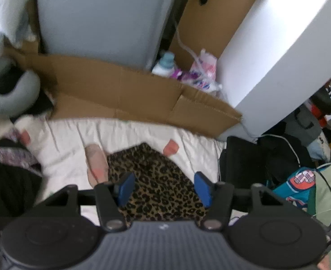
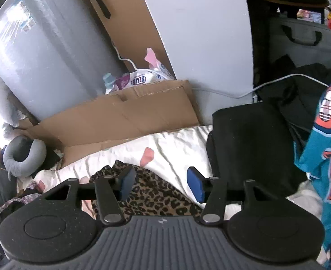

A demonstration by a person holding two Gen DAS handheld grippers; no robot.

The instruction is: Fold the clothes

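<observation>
Leopard-print garment (image 1: 156,180) is seen lying on the white bedding (image 1: 70,139) right under both grippers; left gripper (image 1: 164,187) is centred over it, right gripper (image 2: 162,183) sits toward its right edge; both sets of jaws are spread apart, nothing gripped.

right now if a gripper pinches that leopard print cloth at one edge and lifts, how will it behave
The leopard print cloth lies soft and rumpled on the white bedding, so it would probably droop, not stay flat. It looks thin, so likely light. A single pinch may let it unfold or slide.

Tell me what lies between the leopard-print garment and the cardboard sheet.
Only bare white bedsheet separates the leopard-print garment from the cardboard sheet, clearest in the right wrist view.
</observation>
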